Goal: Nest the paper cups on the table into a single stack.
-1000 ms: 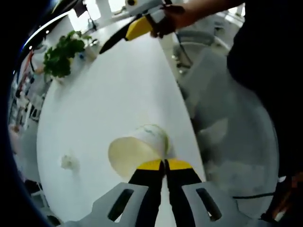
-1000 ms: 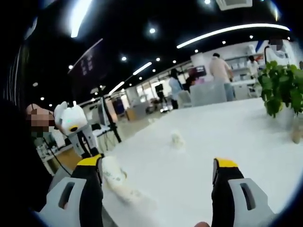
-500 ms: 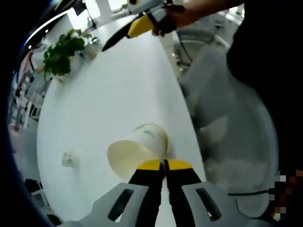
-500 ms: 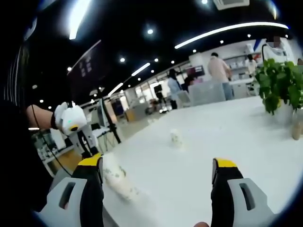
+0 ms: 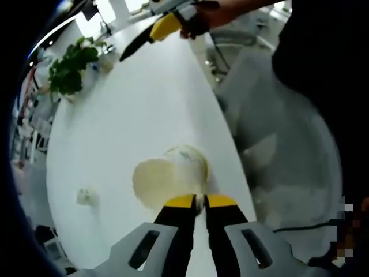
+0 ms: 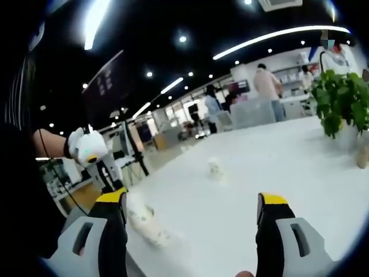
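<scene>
Left gripper view, near to far. Left tool (image 5: 199, 200) at the bottom, yellow tips pinched tight on the rim of a paper cup (image 5: 168, 178). Cup tipped on its side near the edge of the white tabletop (image 5: 138, 109), open mouth facing the camera, a faint green pattern on its wall. Off to one side, well apart, a second small paper cup (image 5: 85, 196) alone on the tabletop. Farther off, a green plant (image 5: 68, 68) at the far end. Up top, the right tool (image 5: 151, 36) held by a hand, above the tabletop.

Right gripper view, near to far. Right tool (image 6: 190, 205) at the bottom, yellow tips wide apart, nothing between them. Just beside one tip, the held paper cup (image 6: 145, 223), blurry. Farther along, the small paper cup (image 6: 215, 168) upright in the middle of the tabletop (image 6: 277, 167). Plant (image 6: 340, 99) at the far side. People standing far behind.
</scene>
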Motion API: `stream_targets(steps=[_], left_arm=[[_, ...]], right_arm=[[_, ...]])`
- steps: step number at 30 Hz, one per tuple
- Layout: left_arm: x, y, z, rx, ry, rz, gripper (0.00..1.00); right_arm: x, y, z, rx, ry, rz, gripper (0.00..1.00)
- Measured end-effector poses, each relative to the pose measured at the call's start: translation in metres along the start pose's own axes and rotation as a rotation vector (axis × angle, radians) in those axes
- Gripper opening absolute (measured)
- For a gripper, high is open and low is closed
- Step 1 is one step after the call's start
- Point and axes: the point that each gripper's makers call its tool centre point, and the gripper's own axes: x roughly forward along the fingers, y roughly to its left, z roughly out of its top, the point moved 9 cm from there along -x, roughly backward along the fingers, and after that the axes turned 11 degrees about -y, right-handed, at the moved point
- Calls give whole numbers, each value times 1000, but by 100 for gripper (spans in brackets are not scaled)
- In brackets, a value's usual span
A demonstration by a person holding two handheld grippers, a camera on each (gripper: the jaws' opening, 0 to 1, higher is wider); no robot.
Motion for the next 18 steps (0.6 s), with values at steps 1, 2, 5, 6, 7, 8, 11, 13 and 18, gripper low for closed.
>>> stream_targets(steps=[1,2,5,6,7,8,11,13,18], left_arm=[[0,0,0,-4,-7,-2,8],[1,-1,0,-20,-22,3,8],[3,-3,-1,-51,-42,-1,7],[4,-3,-2,-56,-45,-2,7],[4,-3,-2,-59,-47,-1,8],[4,-4,-3,-62,-50,-1,8],[6,-5,-3,-83,-85,1,10],[7,-6,-3,-109,-121,-5,11],[7,-3,-1,-163,-163,10,13]], right_arm=[[0,0,0,-1,-1,0,91],[0,1,0,1,-3,1,91],[0,1,0,-2,-2,-1,91],[0,1,-1,0,-3,-2,91],[-1,0,-1,2,-3,-3,91],[-1,0,-1,2,-3,-4,91],[-1,0,-2,5,1,-5,90],[-2,1,-2,5,2,-7,90],[-2,0,-4,9,6,-8,90]])
